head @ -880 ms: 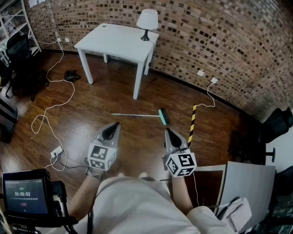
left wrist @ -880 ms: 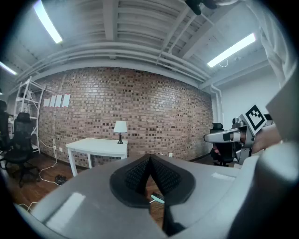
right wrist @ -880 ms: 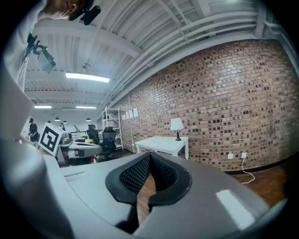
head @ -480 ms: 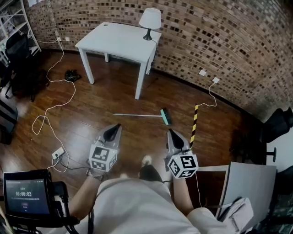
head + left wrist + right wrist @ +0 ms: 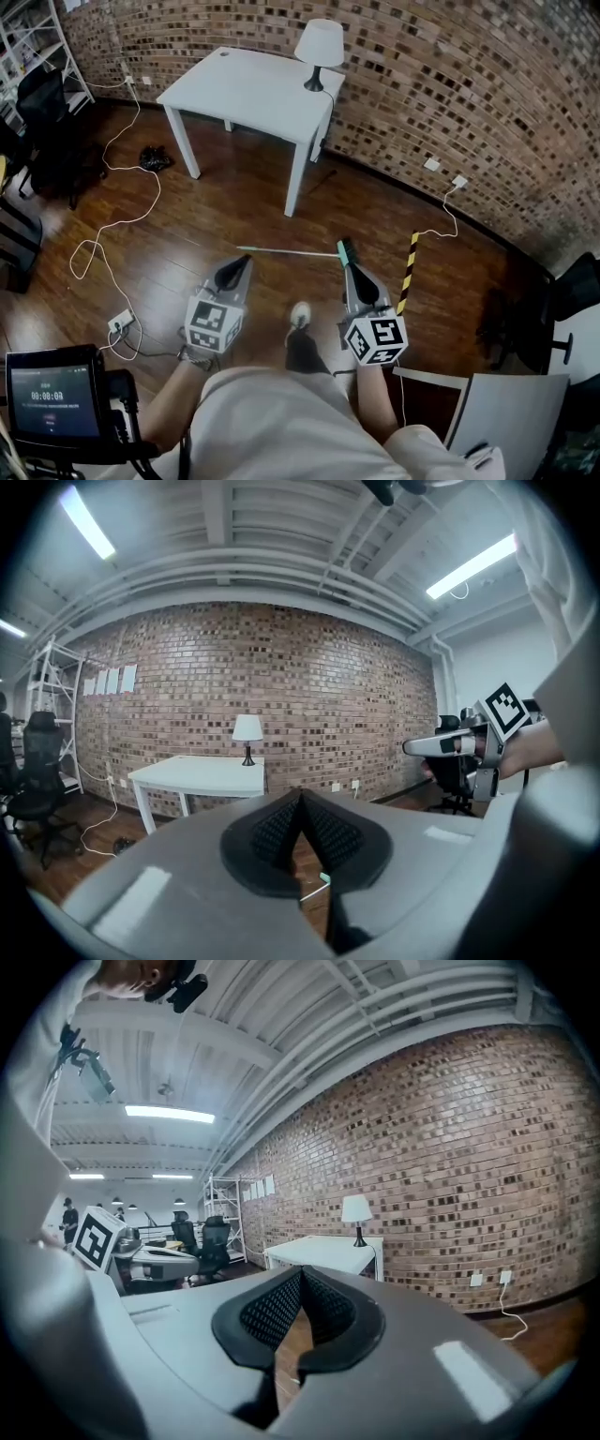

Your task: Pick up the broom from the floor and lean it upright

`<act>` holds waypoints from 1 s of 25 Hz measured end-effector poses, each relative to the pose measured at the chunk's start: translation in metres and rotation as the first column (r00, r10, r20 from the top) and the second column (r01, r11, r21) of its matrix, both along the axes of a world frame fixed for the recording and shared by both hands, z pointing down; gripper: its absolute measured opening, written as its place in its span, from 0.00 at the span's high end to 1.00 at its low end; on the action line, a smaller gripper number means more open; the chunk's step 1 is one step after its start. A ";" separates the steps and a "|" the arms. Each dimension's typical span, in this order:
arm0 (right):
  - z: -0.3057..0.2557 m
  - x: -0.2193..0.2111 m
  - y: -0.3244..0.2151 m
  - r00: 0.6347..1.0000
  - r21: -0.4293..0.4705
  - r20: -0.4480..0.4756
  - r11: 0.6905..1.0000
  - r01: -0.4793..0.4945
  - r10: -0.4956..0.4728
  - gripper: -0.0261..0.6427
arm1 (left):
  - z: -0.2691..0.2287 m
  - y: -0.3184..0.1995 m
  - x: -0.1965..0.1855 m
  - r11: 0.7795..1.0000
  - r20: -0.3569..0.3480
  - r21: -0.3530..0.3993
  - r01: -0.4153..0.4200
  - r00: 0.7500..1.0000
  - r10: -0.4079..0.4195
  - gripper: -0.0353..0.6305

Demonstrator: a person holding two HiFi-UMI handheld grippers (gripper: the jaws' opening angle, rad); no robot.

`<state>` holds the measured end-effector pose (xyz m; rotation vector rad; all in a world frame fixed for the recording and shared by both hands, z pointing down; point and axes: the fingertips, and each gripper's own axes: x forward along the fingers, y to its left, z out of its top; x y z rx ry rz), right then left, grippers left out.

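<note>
Two closed, empty grippers point forward for approach: left gripper (image 5: 235, 266), right gripper (image 5: 353, 277). Broom (image 5: 291, 251) lies flat at frame centre, unreached.

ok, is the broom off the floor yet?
No, the broom lies flat on the wood floor, ahead of the left gripper and right gripper, both shut and empty.

Dim and muted from the head view, soft sheen off the wood floor (image 5: 202, 220). Hard fisheye bend along the brick wall (image 5: 487, 84). Brighter in the 2 gripper views, strip lights (image 5: 473, 566) blown out white, black vignette at the corners. Up close, left gripper (image 5: 300, 803) soft and blurred.
</note>
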<state>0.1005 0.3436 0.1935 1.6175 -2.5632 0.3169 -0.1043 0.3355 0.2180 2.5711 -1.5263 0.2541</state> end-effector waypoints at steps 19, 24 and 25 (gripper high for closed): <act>-0.011 0.069 -0.207 0.998 0.013 0.021 0.998 0.057 -0.057 0.94 | -0.002 -0.194 0.052 0.995 0.020 -0.028 0.101 0.995 -0.100 0.94; -0.016 0.052 -0.226 0.999 0.010 0.019 0.999 0.051 -0.051 0.94 | -0.004 -0.212 0.041 0.997 0.031 -0.033 0.076 0.997 -0.075 0.94; -0.015 0.049 -0.227 0.999 0.012 0.020 0.999 0.043 -0.043 0.94 | -0.002 -0.214 0.038 0.997 0.032 -0.037 0.068 0.997 -0.067 0.95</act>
